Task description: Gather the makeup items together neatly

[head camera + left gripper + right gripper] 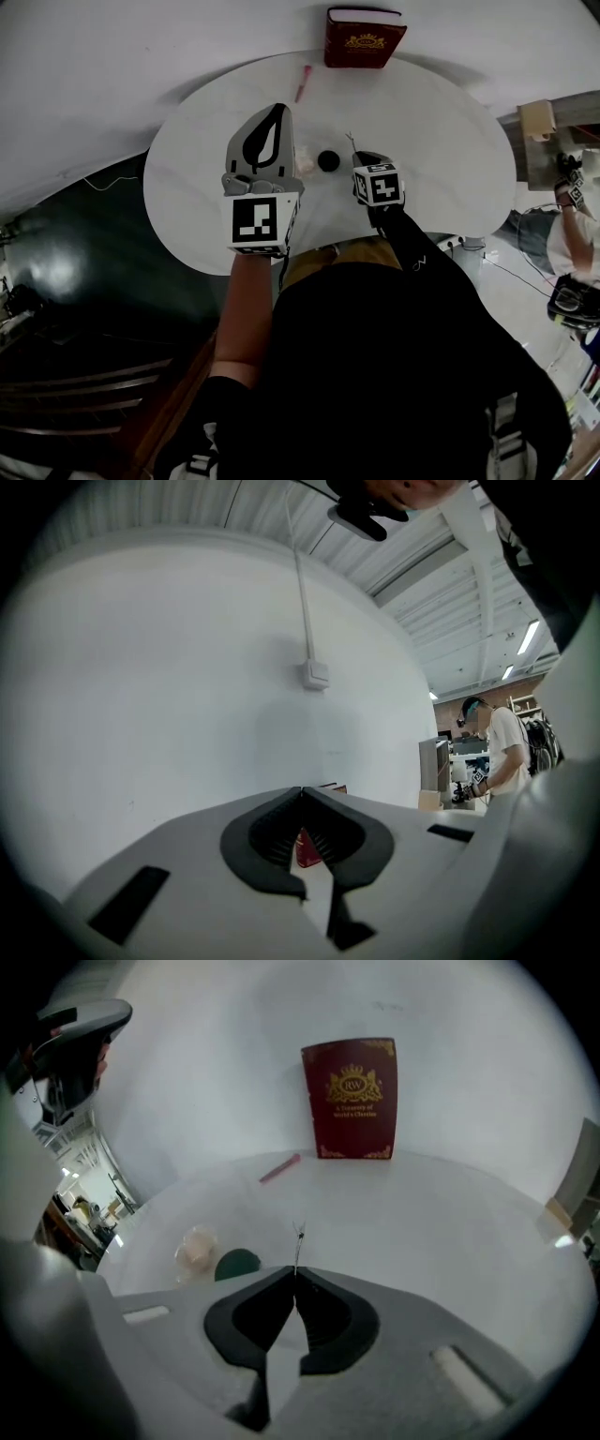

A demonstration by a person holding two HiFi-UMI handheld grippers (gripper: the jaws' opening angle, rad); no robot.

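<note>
My right gripper (296,1269) is shut on a thin dark wiry item (298,1241) that sticks out past its tips, and it points down at the white round table (422,122). In the head view the right gripper (355,154) hangs just right of a small dark round compact (327,160) and a pale translucent puff (306,159). A pink stick (302,82) lies farther back. My left gripper (277,107) is shut with nothing in it. In its own view the left gripper (302,789) points level at the wall.
A dark red book (366,37) stands upright at the table's far edge against the white wall. A wall box with a cable (315,675) is ahead of the left gripper. A person (502,752) stands at a bench off to the right.
</note>
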